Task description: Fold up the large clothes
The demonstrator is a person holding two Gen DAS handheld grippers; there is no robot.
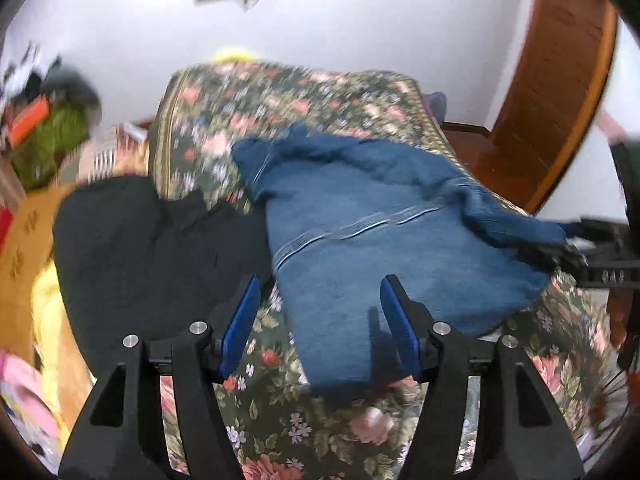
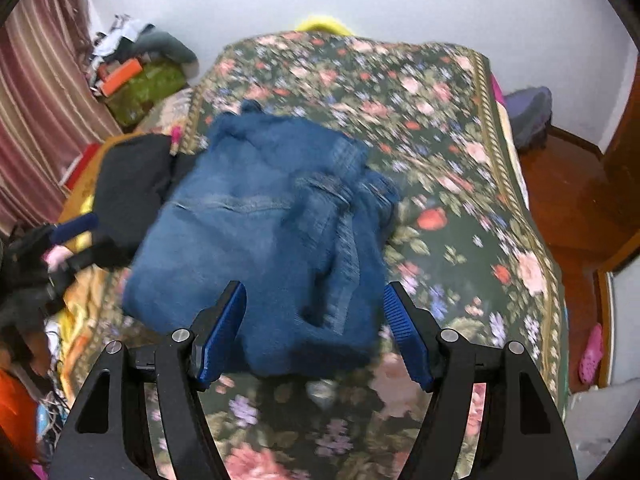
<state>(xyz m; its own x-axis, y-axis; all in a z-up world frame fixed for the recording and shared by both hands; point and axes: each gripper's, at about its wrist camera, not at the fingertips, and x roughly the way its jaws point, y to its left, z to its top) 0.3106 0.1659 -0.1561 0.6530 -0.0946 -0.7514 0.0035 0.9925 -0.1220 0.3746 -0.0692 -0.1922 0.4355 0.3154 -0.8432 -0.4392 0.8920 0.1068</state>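
Right wrist: folded blue jeans [image 2: 260, 216] rumpled on floral bedspread [image 2: 460, 220].

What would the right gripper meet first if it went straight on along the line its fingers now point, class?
Most likely the folded blue jeans. The right gripper stands open and empty, angled down at the bed, with the jeans' near edge lying between its fingertips. The floral bedspread lies just beneath; exact depth is unclear.
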